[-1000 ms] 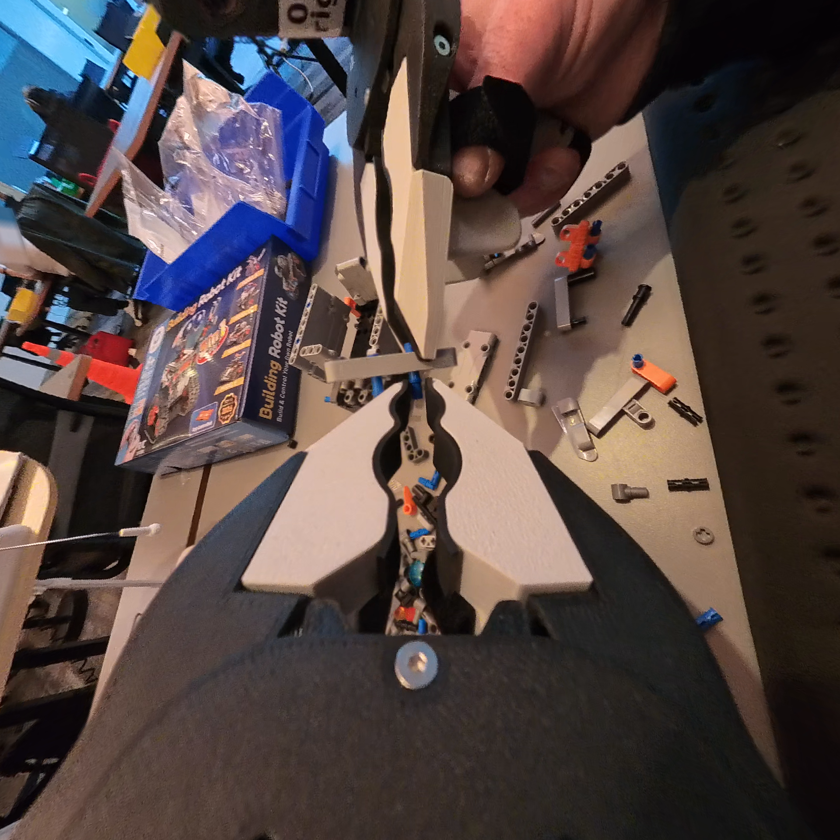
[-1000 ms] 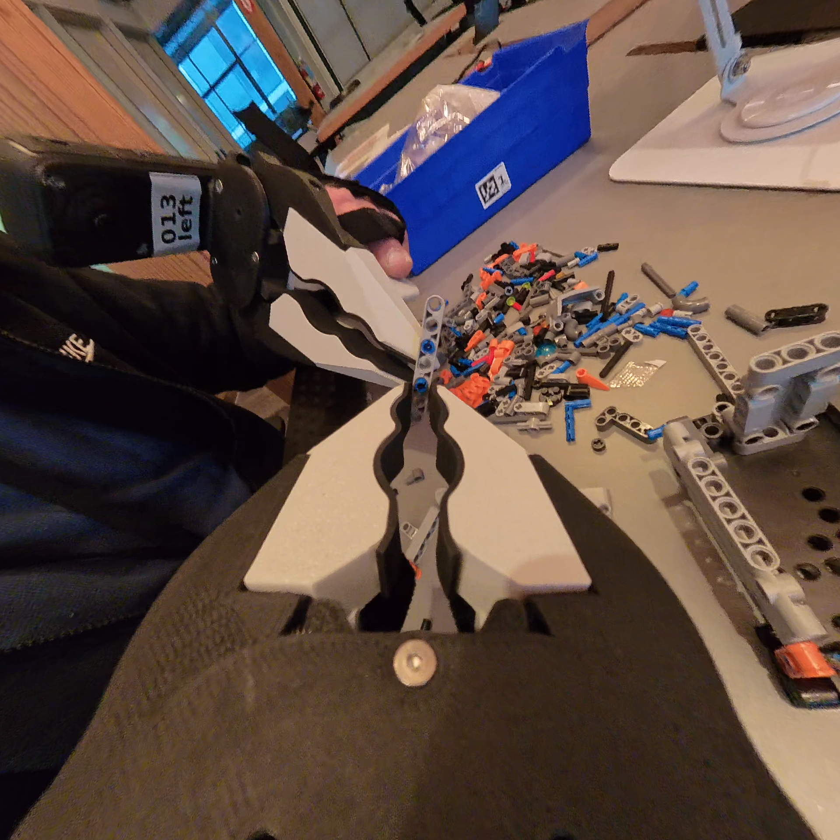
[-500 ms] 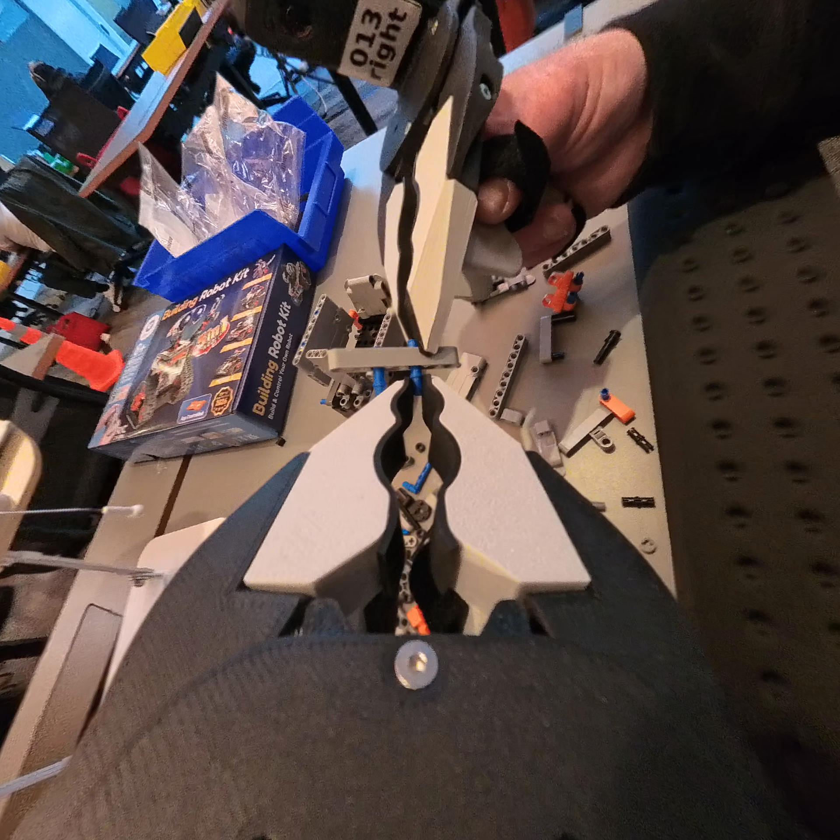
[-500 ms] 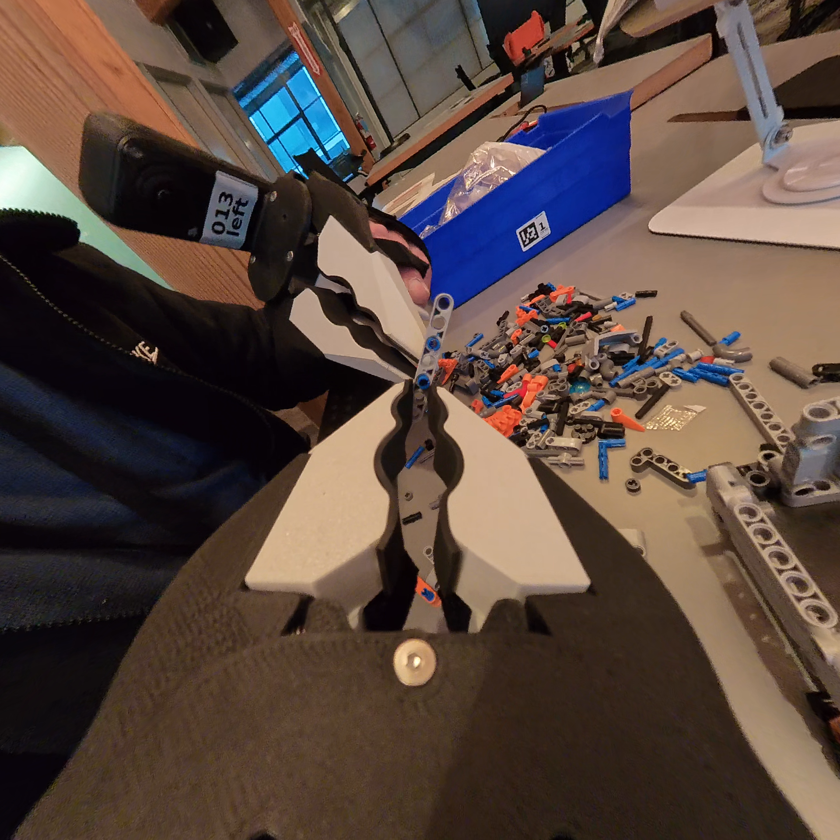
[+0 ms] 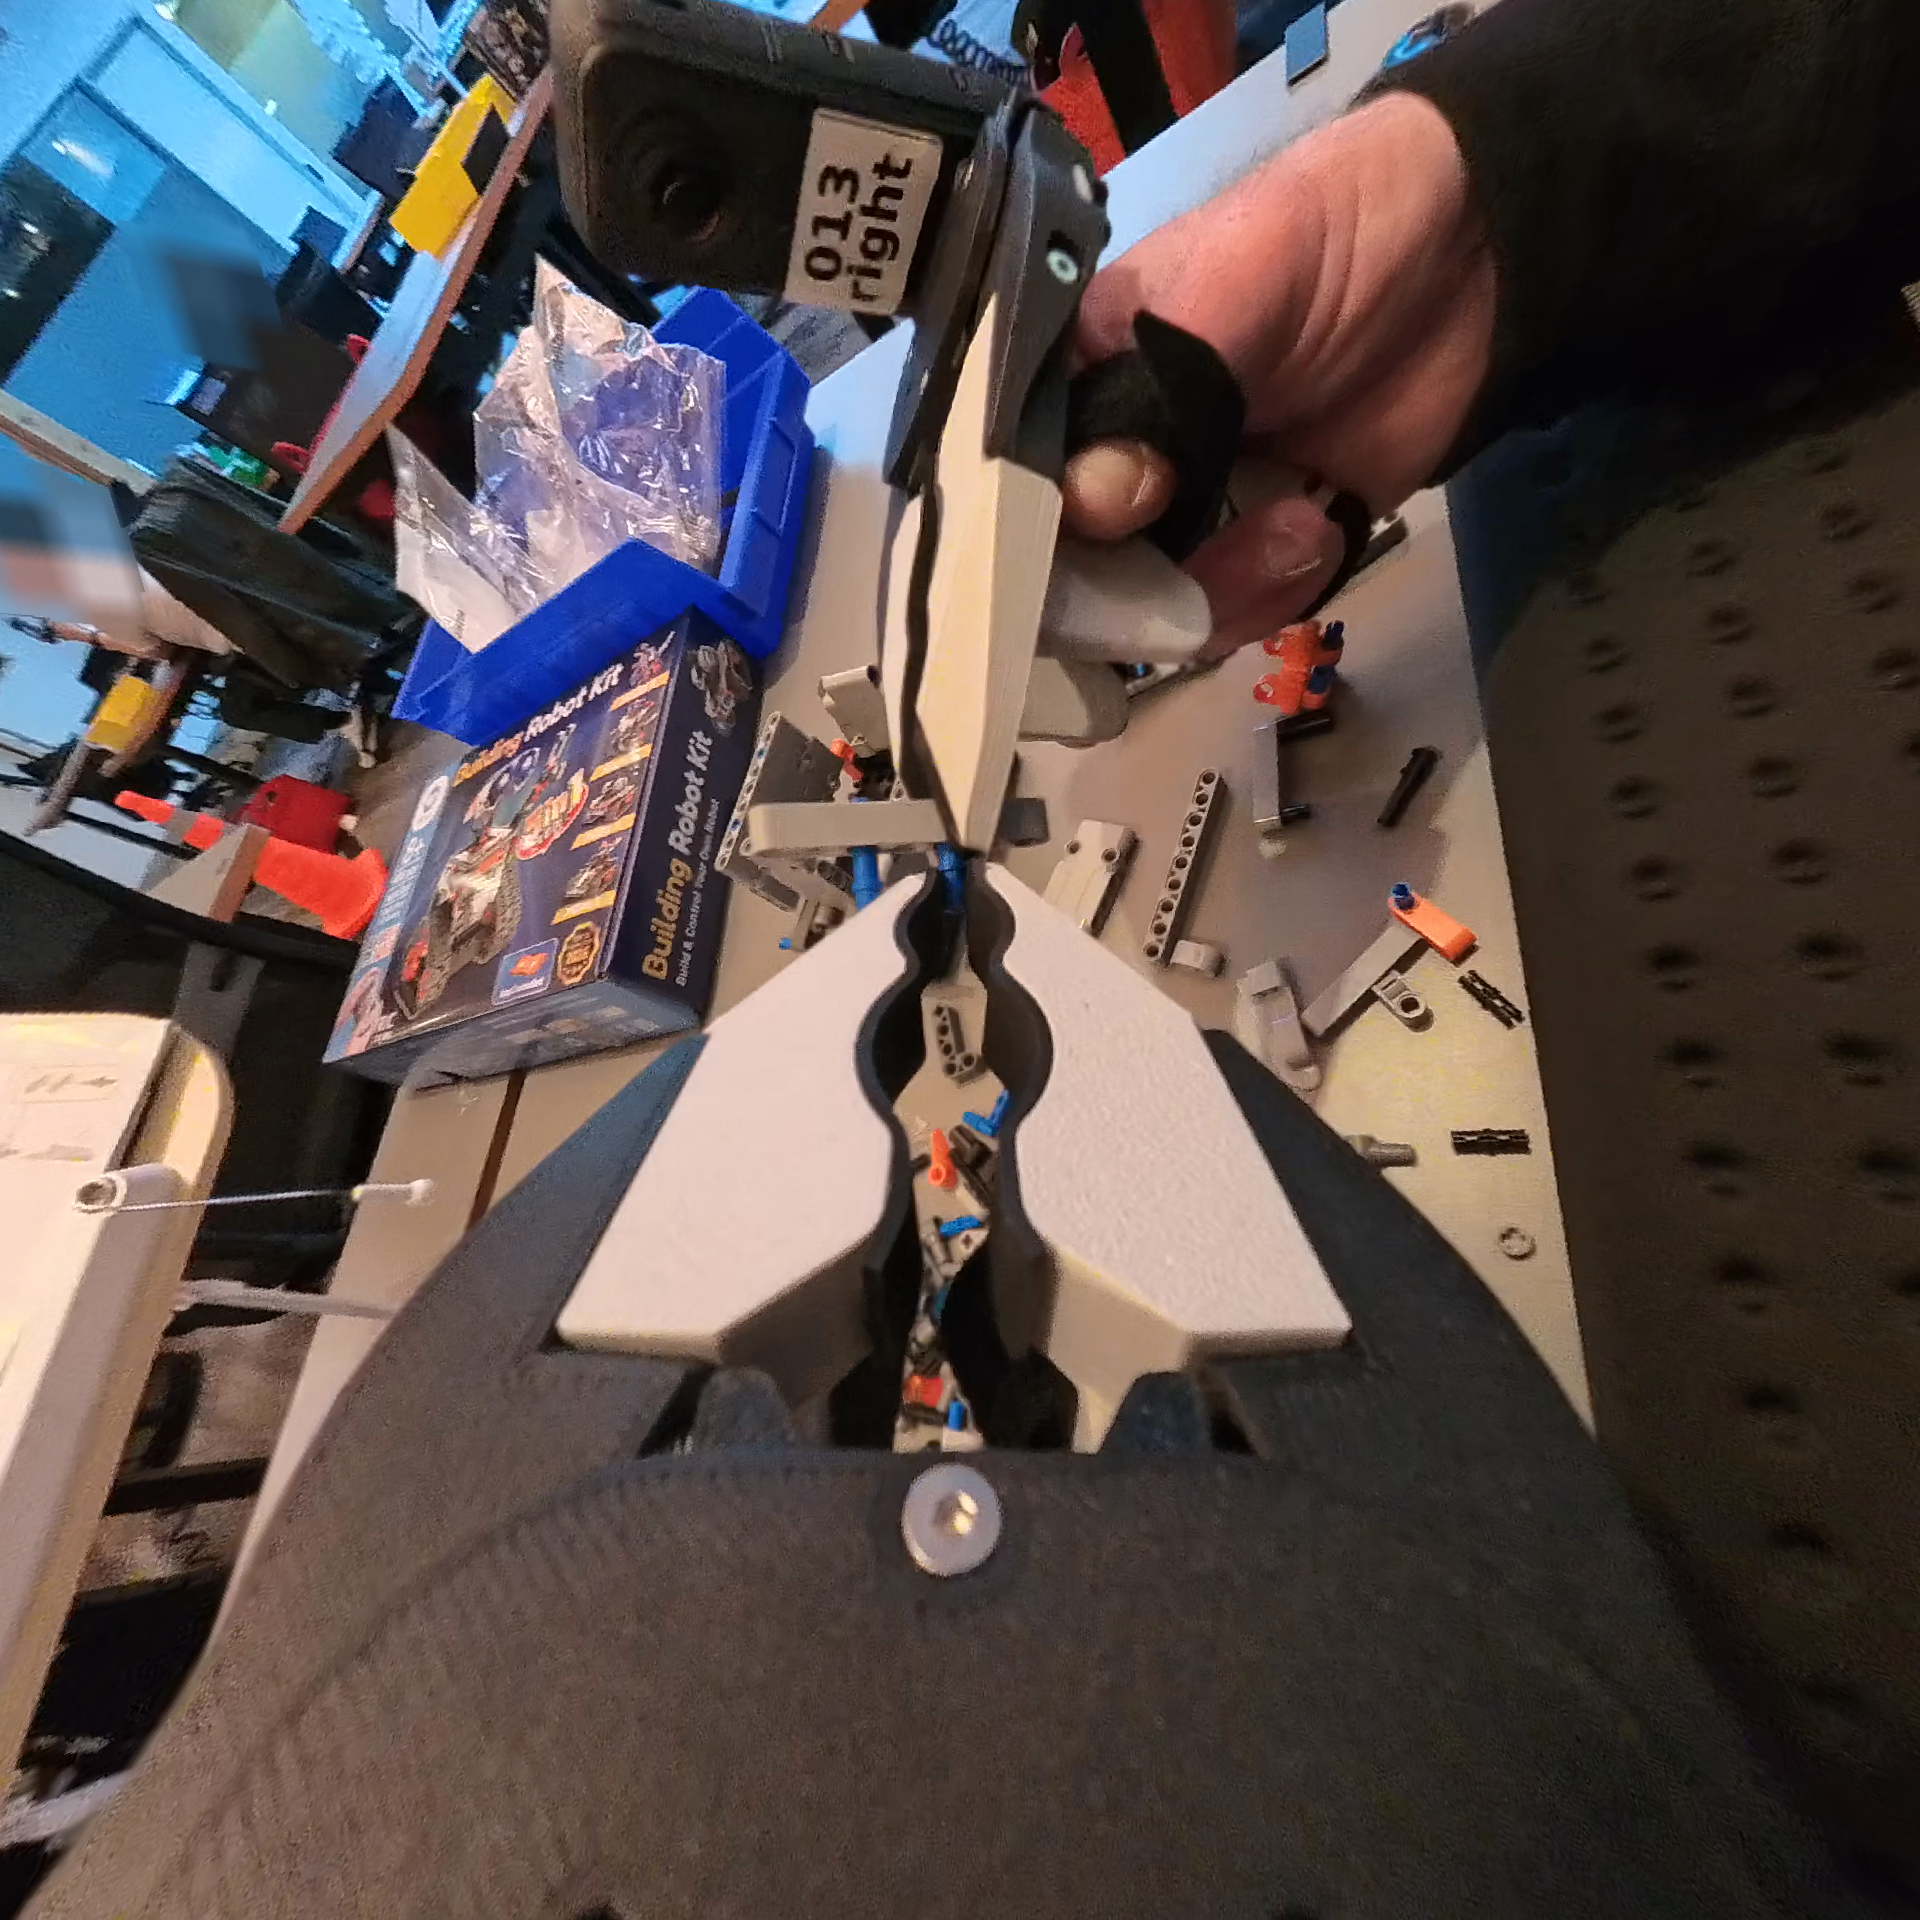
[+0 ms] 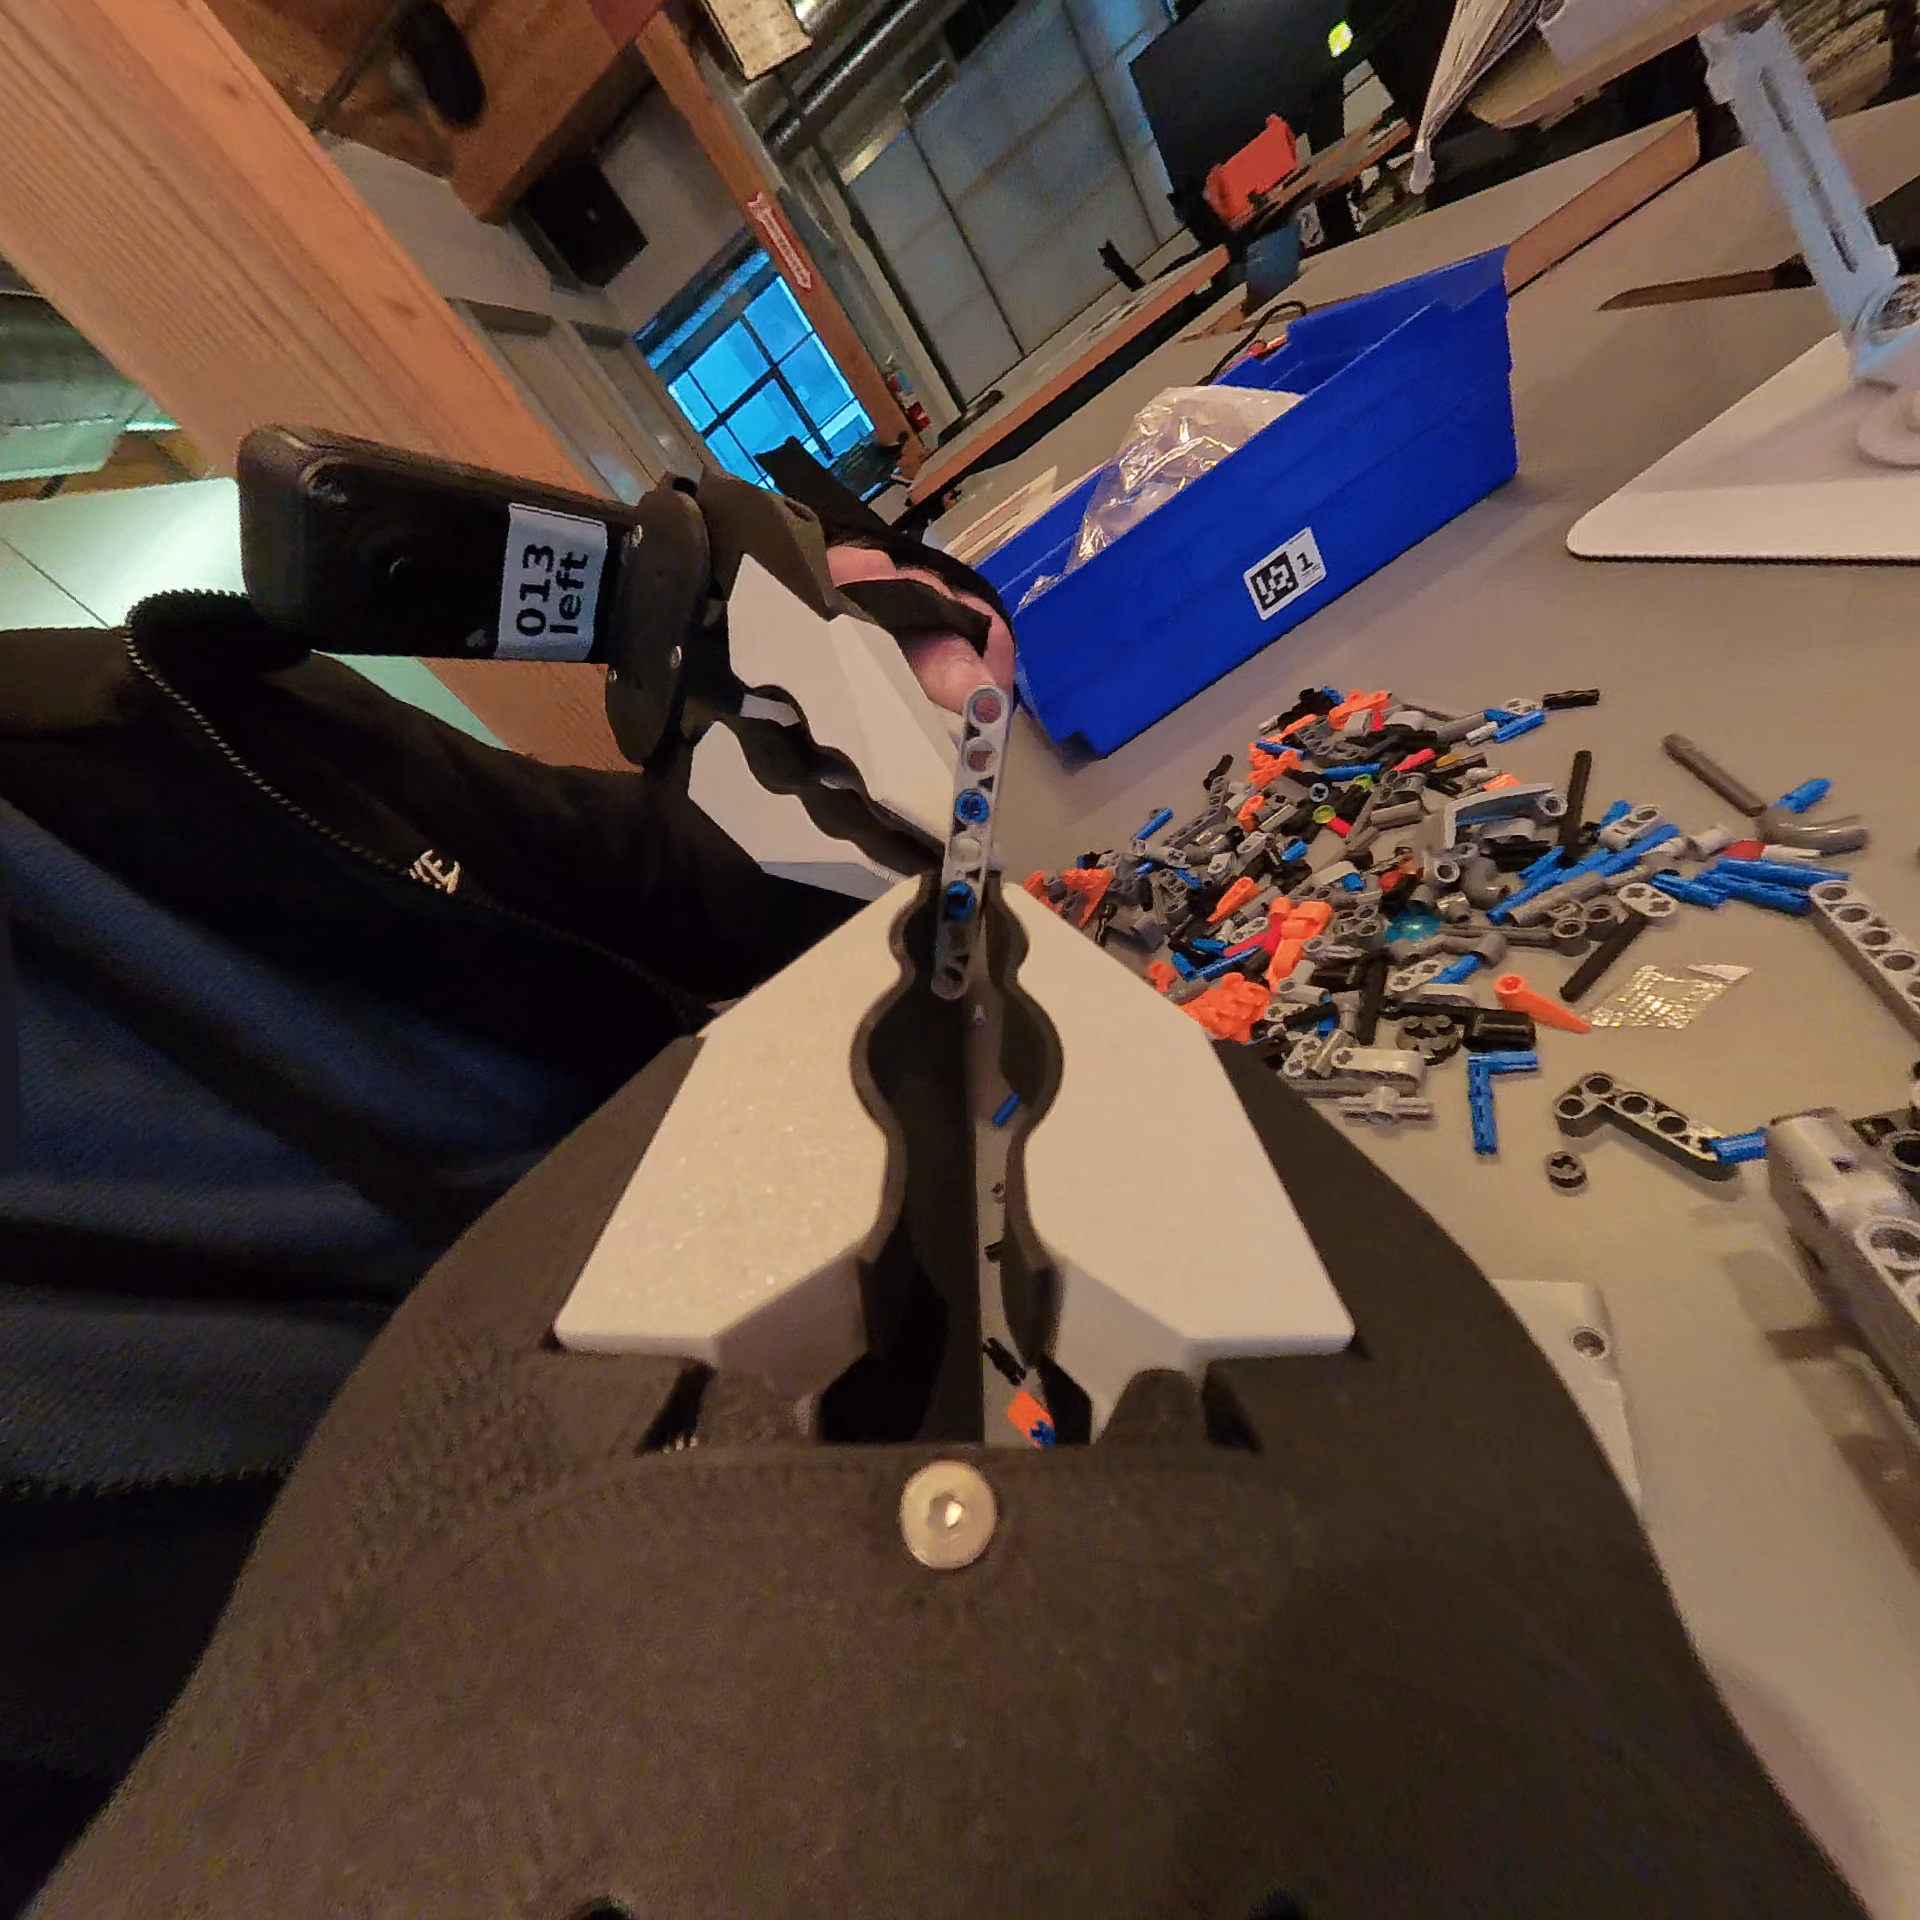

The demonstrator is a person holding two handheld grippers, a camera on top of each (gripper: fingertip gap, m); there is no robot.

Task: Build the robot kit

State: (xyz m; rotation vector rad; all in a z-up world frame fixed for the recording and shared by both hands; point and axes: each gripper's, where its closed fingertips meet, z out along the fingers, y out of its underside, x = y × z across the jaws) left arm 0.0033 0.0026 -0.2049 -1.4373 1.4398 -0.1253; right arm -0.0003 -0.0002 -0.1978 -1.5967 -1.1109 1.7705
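Claws meet in mid-air above the worktop, both gripping one small assembly. The right claw is pressed onto the lower end of a grey holed beam, which stands nearly upright between its fingertips, with two blue pins set in its holes. In the left wrist view that beam lies crosswise, and the left claw pinches the blue pin that sticks out of it toward the camera; a second blue pin stands just beside it, free. The right claw comes down from above there, held by a hand in a dark sleeve.

Below and just beyond the right claw, a heap of small parts in grey, black, blue and orange is spread on the worktop, with a black angled beam lying near its edge. Loose grey beams and an orange-tipped piece lie scattered beyond the left claw, beside a dark perforated mat.

Farther back, a printed kit box lies flat next to a blue bin holding a crumpled clear plastic bag. A white stand base sits well apart to the right of the bin.
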